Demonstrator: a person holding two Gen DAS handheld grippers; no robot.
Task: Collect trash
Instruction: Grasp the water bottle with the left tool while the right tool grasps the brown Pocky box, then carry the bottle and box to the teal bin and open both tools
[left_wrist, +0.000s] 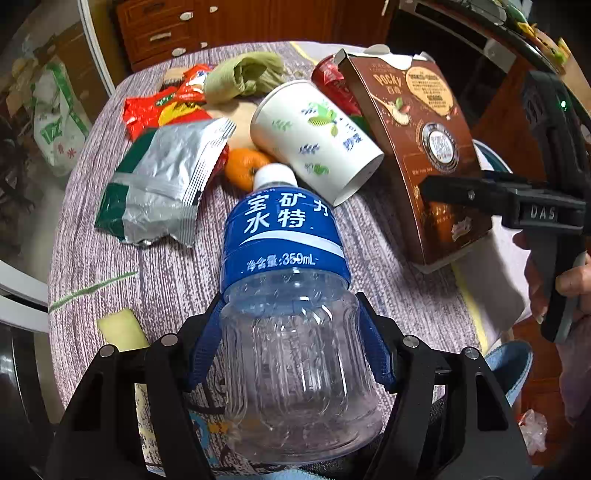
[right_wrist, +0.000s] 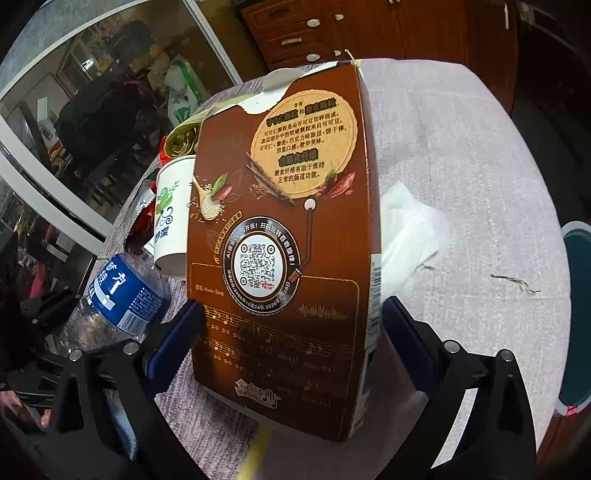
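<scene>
A clear water bottle (left_wrist: 291, 236) with a blue label and white cap lies on the purple cloth of the round table (left_wrist: 177, 280), cap pointing away. My left gripper (left_wrist: 290, 310) is shut on its lower body, and both blue pads (left_wrist: 207, 343) press its sides. A brown Pocky box (right_wrist: 280, 229) with a torn top stands between the jaws of my right gripper (right_wrist: 291, 314). The left pad (right_wrist: 184, 332) sits at the box's edge, while a thin gap shows at the right pad. The same box (left_wrist: 417, 129) appears in the left wrist view with a black finger (left_wrist: 454, 192) across it.
Behind the bottle lie a tipped paper cup (left_wrist: 314, 140), a silver wrapper (left_wrist: 166, 181), red packets (left_wrist: 162, 107), an orange (left_wrist: 243, 166), a green cloth (left_wrist: 243, 74) and a red can (left_wrist: 332, 85). A white tissue (right_wrist: 410, 229) lies right of the box. A teal bin (right_wrist: 576, 317) stands past the table's right edge.
</scene>
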